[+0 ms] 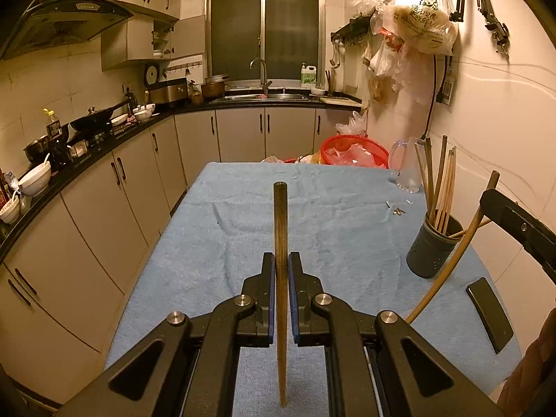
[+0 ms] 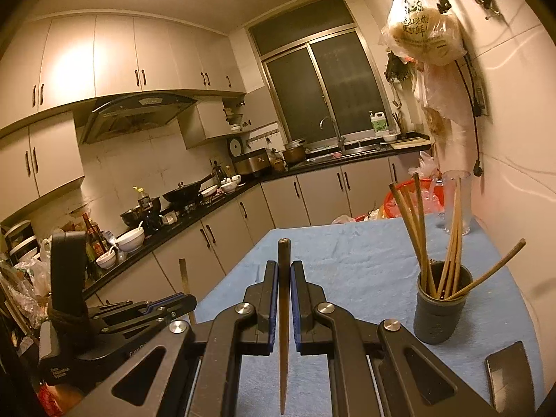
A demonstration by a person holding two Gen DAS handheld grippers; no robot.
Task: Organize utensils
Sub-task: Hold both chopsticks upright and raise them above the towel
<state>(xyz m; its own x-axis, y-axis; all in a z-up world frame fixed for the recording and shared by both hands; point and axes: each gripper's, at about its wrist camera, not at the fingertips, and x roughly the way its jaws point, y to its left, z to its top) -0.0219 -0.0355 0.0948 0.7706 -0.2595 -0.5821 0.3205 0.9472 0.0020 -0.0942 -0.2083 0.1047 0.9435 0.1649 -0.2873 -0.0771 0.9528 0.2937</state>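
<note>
- Left gripper (image 1: 280, 260): jaws clamped on one dark chopstick (image 1: 280, 219).
- Right gripper (image 2: 284, 267): jaws clamped on second chopstick (image 2: 283, 253).
- Grey holder (image 2: 439, 304), right on blue towel (image 2: 347, 260), holds several chopsticks.

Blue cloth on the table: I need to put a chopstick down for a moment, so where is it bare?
The blue cloth is bare across its middle and left side. The right edge is crowded: the chopstick holder, phone, glass jug and small bits.

Blue towel (image 1: 243, 229) covers table. Red basket (image 1: 351, 151) at far end, clear jug (image 1: 405, 166) beside it. Black phone (image 1: 490, 314) near right edge.
</note>
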